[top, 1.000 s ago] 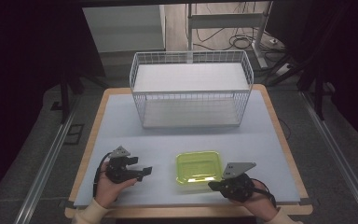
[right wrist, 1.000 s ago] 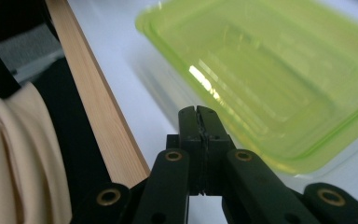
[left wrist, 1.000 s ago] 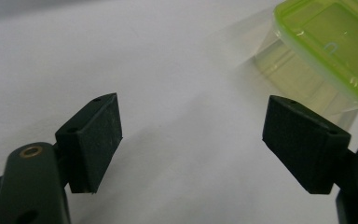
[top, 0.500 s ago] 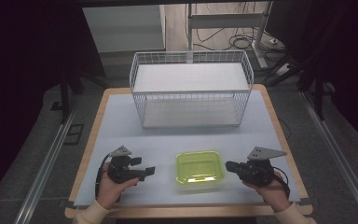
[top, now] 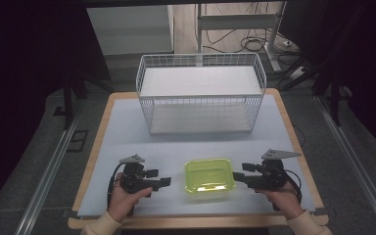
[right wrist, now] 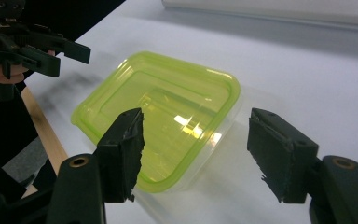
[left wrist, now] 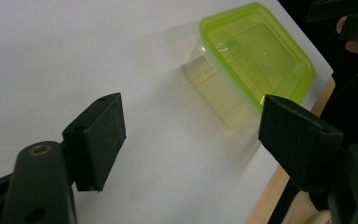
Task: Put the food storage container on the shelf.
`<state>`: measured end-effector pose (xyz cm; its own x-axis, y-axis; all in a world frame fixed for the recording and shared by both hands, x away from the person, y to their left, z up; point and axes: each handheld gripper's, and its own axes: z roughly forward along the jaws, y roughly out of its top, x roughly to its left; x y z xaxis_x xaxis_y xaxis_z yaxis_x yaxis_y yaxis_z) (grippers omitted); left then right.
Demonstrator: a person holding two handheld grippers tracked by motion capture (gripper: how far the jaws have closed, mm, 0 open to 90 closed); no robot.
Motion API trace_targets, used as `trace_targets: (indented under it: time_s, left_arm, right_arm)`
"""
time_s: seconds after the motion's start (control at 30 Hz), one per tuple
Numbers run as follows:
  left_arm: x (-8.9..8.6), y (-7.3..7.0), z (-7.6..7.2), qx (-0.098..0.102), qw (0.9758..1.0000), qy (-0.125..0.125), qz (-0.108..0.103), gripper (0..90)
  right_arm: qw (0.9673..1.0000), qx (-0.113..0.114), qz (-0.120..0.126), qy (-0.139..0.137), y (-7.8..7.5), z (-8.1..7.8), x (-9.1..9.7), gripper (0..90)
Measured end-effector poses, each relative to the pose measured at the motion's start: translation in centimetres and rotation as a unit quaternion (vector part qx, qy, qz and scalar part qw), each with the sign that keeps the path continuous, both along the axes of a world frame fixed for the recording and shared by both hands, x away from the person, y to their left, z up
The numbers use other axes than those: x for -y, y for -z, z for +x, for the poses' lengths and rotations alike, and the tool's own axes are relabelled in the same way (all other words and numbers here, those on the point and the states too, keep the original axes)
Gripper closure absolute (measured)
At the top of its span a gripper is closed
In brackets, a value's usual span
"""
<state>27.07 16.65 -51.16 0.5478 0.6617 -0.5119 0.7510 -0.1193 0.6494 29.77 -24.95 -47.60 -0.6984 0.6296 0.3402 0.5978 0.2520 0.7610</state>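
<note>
A clear container with a lime green lid (top: 209, 178) lies flat on the white table near its front edge, between my two grippers. My left gripper (top: 159, 177) lies to its left, pointing at it from a short gap. Its jaws have just been closing slightly and stand open with nothing between them (left wrist: 191, 126); the container (left wrist: 256, 56) is farther ahead. My right gripper (top: 240, 172) points at the container's right side. Its jaws have just been opening and stand wide apart (right wrist: 196, 149), with the container's near corner (right wrist: 168, 116) ahead of the pads, untouched.
A white wire basket (top: 200, 93) stands at the back middle of the table, its open top facing up. The wooden table edge (top: 196, 223) runs just behind my hands. Bare white surface lies between the basket and the container.
My right gripper has moved right, away from the container's front right corner, and its jaws have gone from shut to wide apart. The container and the left hand have stayed put.
</note>
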Motion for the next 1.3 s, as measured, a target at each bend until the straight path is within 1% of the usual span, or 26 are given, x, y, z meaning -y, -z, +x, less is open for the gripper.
trace_targets:
  time_s: [0.03,0.07,0.1,0.13,0.2,0.27,0.3,0.33,0.4,0.47,0.5,0.63,0.67,0.7,0.73,0.77,0.8,0.83,0.93,1.0,1.1,1.13,1.17,1.2,1.27,1.3]
  left_arm:
    - [0.5,0.0,0.0,-0.003,1.0,0.004,-0.001,23.9]
    - [0.5,0.0,0.0,-0.003,1.0,0.004,-0.001,24.7]
    - [0.9,0.0,0.1,-0.007,0.9999,0.01,-0.009,25.1]
    - [0.9,0.0,0.1,-0.007,0.9999,0.01,-0.009,25.4]
    - [1.4,0.1,0.2,-0.015,0.9996,0.017,-0.016,25.8]
    - [1.9,0.2,0.2,-0.021,0.9994,0.018,-0.022,27.1]
    - [2.2,0.3,0.3,-0.024,0.9993,0.02,-0.022,27.1]
    - [2.5,0.4,0.4,-0.028,0.9991,0.019,-0.024,27.4]
    - [2.8,0.6,0.7,-0.033,0.9989,0.018,-0.026,27.8]
    - [3.1,0.7,1.0,-0.039,0.9985,0.022,-0.03,29.6]
    - [3.3,0.7,1.1,-0.041,0.9984,0.02,-0.033,29.6]
    - [4.0,0.8,1.6,-0.044,0.9981,0.019,-0.038,31.0]
    - [4.3,0.8,1.7,-0.046,0.9979,0.017,-0.042,31.5]
    - [4.3,0.8,1.7,-0.046,0.9979,0.017,-0.042,31.9]
    - [4.5,0.9,1.8,-0.049,0.9976,0.016,-0.047,31.9]
    - [4.7,0.9,2.0,-0.051,0.9974,0.016,-0.049,32.7]
    - [4.7,0.9,2.0,-0.051,0.9974,0.016,-0.049,33.1]
    - [5.0,1.0,2.2,-0.056,0.997,0.015,-0.051,33.5]
    - [5.3,1.1,2.3,-0.062,0.9965,0.013,-0.055,36.3]
    - [5.3,1.1,2.3,-0.063,0.9964,0.014,-0.055,37.2]
    - [5.5,1.3,2.4,-0.067,0.996,0.017,-0.057,42.4]
    - [5.5,1.3,2.4,-0.069,0.9958,0.017,-0.058,47.1]
    - [5.5,1.4,2.4,-0.07,0.9955,0.015,-0.061,49.5]
    - [5.5,1.5,2.5,-0.074,0.9953,0.017,-0.06,52.0]
    - [5.6,1.6,2.5,-0.078,0.9948,0.017,-0.064,59.4]
    - [5.7,1.6,2.4,-0.074,0.9953,0.016,-0.06,62.1]
  right_arm:
    - [1.0,-0.008,0.004,-0.001,0.2,0.2,-0.1,36.4]
    - [1.0,-0.008,0.004,-0.001,0.2,0.2,-0.1,36.4]
    - [0.9998,-0.02,0.008,-0.003,0.5,0.6,-0.2,38.0]
    - [0.9998,-0.02,0.008,-0.003,0.5,0.6,-0.2,38.0]
    - [0.9995,-0.028,0.011,-0.002,0.7,0.9,-0.3,39.1]
    - [0.9987,-0.047,0.019,-0.001,1.2,1.3,-0.4,39.8]
    - [0.9987,-0.047,0.019,-0.001,1.2,1.3,-0.4,39.8]
    - [0.9984,-0.054,0.016,-0.002,1.4,1.5,-0.5,40.6]
    - [0.9983,-0.056,0.016,-0.004,1.4,1.6,-0.5,41.2]
    - [0.9977,-0.065,0.019,-0.006,1.6,1.8,-0.5,43.2]
    - [0.9977,-0.065,0.019,-0.006,1.6,1.8,-0.5,43.2]
    - [0.9968,-0.076,0.023,-0.005,1.9,2.2,-0.6,45.5]
    - [0.9963,-0.082,0.024,-0.004,2.0,2.3,-0.6,46.2]
    - [0.9963,-0.082,0.024,-0.004,2.0,2.3,-0.6,46.2]
    - [0.9961,-0.085,0.023,-0.003,2.1,2.3,-0.6,46.6]
    - [0.9953,-0.094,0.024,-0.003,2.2,2.5,-0.5,48.3]
    - [0.9953,-0.094,0.024,-0.003,2.2,2.5,-0.5,48.3]
    - [0.9946,-0.1,0.028,-0.004,2.4,2.6,-0.6,49.7]
    - [0.9935,-0.109,0.032,-0.007,2.6,2.8,-0.7,52.7]
    - [0.9934,-0.11,0.031,-0.007,2.7,2.8,-0.7,53.3]
    - [0.9925,-0.118,0.032,-0.007,2.9,3.0,-0.7,56.9]
    - [0.992,-0.121,0.033,-0.009,3.0,3.0,-0.7,59.6]
    - [0.9919,-0.122,0.032,-0.009,3.0,3.0,-0.7,61.0]
    - [0.9918,-0.124,0.031,-0.01,3.1,3.0,-0.7,62.4]
    - [0.9911,-0.129,0.028,-0.013,3.2,3.0,-0.7,65.7]
    - [0.9908,-0.131,0.028,-0.015,3.3,3.0,-0.8,66.3]
